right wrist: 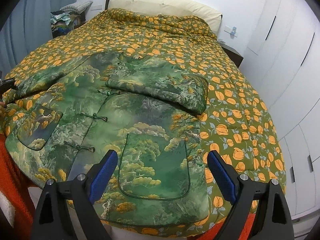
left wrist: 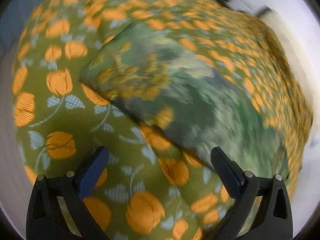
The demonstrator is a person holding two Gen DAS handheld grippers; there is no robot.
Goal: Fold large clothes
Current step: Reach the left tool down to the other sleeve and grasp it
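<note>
A green landscape-print jacket (right wrist: pixel 120 116) with knot buttons and two pockets lies flat on the bed. Its right sleeve (right wrist: pixel 164 86) is folded across the chest. Its left sleeve (right wrist: pixel 50 76) stretches out to the left. My right gripper (right wrist: pixel 160 160) is open and empty, above the jacket's hem near the right pocket. My left gripper (left wrist: pixel 160 156) is open and empty, hovering over the quilt just short of a sleeve end (left wrist: pixel 140 84); this view is motion-blurred. The left gripper's tip shows at the far left edge of the right wrist view (right wrist: pixel 7 84).
An olive quilt with orange flowers (right wrist: pixel 230 110) covers the bed. A cream headboard (right wrist: pixel 164 4) is at the back. White wardrobe doors (right wrist: pixel 290 50) stand at the right. A pile of clothes (right wrist: pixel 64 20) sits at the back left. An orange blanket (right wrist: pixel 14 180) hangs at the bed's near-left edge.
</note>
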